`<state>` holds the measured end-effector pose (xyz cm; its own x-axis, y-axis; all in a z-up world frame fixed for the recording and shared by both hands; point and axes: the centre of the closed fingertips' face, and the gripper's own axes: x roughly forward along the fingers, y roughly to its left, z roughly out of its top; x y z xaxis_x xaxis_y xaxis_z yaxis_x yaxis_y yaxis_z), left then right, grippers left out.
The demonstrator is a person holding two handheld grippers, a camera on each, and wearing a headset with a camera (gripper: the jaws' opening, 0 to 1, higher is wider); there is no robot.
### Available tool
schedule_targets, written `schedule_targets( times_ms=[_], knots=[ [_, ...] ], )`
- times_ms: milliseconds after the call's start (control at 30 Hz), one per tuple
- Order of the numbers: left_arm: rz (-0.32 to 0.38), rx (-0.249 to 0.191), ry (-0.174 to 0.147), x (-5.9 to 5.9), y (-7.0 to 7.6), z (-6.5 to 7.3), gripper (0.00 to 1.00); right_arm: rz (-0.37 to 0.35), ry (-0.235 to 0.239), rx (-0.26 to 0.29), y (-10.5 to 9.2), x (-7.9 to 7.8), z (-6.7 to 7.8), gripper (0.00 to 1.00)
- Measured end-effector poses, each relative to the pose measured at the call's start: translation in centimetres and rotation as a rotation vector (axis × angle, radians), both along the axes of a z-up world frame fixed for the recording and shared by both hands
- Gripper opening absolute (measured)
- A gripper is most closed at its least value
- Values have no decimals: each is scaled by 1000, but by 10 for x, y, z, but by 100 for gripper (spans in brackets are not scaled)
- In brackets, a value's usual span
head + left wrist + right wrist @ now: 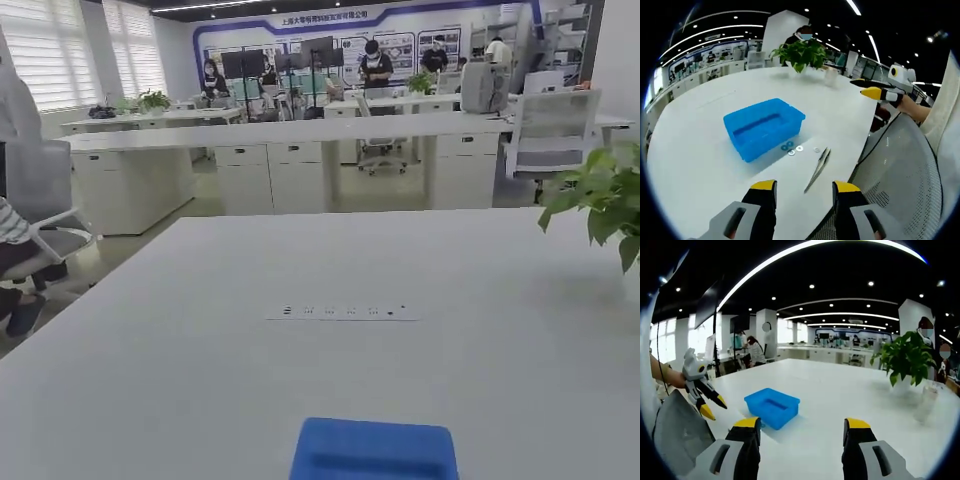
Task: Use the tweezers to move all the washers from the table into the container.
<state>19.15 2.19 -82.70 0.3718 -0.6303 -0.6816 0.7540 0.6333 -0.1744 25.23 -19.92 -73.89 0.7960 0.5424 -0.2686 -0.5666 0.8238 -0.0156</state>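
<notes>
A blue container stands on the white table; it is also in the head view and the right gripper view. Several small washers lie on the table just beside the container's near corner. Metal tweezers rest next to them, close to the table edge. My left gripper is open and hovers off the table edge, short of the tweezers. My right gripper is open and empty, held up in the air. Each gripper shows in the other's view: right gripper, left gripper.
A potted plant stands at the far side of the table, beyond the container. A socket strip is set into the table's middle. A mesh chair back sits by the table edge. People work at distant desks.
</notes>
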Motion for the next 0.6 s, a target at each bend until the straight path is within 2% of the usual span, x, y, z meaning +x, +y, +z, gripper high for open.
schedule_targets(
  times_ms=[33, 100, 167, 300, 400, 600],
  knots=[
    [-19, -1, 12, 0, -4, -1, 40, 2, -2, -2, 0, 0, 0, 63],
    [-40, 14, 9, 1, -6, -3, 37, 4, 5, -5, 0, 0, -1, 63],
    [-96, 71, 6, 0, -6, -9, 34, 5, 12, -9, 0, 0, -3, 63],
    [-164, 105, 16, -3, -14, -17, 27, 8, 22, -19, 0, -1, -6, 63],
    [-220, 167, 22, -4, -15, -28, 25, 9, 29, -34, 0, -2, -8, 62],
    [-276, 222, 23, -3, -18, -38, 20, 22, 37, -56, 3, -3, -11, 59]
  ],
)
